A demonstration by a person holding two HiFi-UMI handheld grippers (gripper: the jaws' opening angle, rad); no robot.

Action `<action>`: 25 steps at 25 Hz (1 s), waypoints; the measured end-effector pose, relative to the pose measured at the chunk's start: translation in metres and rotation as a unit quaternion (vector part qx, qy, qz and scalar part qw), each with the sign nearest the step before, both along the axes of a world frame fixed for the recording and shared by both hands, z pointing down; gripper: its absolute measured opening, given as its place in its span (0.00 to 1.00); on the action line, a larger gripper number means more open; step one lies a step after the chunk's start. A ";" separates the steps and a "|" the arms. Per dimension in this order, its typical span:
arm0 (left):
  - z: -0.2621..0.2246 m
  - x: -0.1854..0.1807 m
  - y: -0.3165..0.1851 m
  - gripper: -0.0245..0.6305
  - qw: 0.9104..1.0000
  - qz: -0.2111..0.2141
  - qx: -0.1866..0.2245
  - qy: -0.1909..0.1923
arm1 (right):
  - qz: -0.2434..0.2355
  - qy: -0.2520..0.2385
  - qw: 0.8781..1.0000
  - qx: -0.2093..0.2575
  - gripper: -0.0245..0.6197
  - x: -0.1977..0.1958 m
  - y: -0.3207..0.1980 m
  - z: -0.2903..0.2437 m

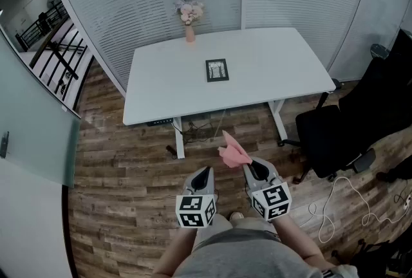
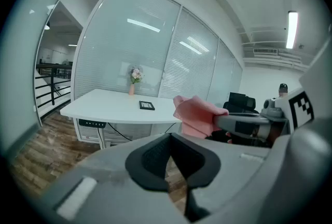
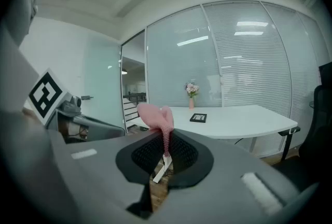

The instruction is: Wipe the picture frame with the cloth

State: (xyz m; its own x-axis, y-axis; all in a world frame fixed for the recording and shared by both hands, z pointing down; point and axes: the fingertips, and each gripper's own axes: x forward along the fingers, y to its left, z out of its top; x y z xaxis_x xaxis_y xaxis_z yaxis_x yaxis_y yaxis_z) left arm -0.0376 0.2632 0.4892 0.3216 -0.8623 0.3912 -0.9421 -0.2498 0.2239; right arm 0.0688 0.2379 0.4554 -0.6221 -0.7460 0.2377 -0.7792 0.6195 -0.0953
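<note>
Standing well back from a white worktop (image 1: 277, 64), holding both tongs low above wood flooring. Pinching a pink cloth (image 1: 232, 151) in the right tongs (image 1: 248, 164), loose end sticking up. Carrying the left tongs (image 1: 206, 170) pressed together on nothing, just beside the right. Facing a black picture frame (image 1: 217, 69) lying flat near the worktop's middle, well apart from the cloth, a vase of flowers (image 1: 190, 31) standing at the far edge. Making out small lettering on the front panel (image 2: 92, 124), possibly starting "AV", too blurred for reading.
</note>
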 end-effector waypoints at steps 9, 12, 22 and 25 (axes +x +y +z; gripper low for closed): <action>-0.014 0.006 -0.005 0.04 1.000 0.003 0.011 -0.002 | -0.003 0.003 1.000 0.005 0.06 0.003 0.005 -0.004; -0.014 0.007 -0.006 0.04 1.000 0.002 0.013 -0.003 | -0.006 0.004 1.000 0.008 0.06 0.004 0.001 -0.005; -0.014 0.020 -0.014 0.04 1.000 -0.019 0.019 0.007 | -0.025 0.007 1.000 0.005 0.06 0.019 -0.007 -0.002; -0.010 0.027 -0.014 0.04 1.000 -0.021 0.017 0.011 | -0.027 0.010 1.000 0.005 0.06 0.025 -0.009 0.000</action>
State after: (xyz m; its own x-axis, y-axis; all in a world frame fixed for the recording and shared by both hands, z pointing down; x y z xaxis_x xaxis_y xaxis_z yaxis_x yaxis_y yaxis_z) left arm -0.0104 0.2489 0.4791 0.2941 -0.8874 0.3550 -0.9465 -0.2186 0.2375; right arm 0.0938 0.2288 0.4556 -0.6563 -0.7145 0.2426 -0.7467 0.6611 -0.0732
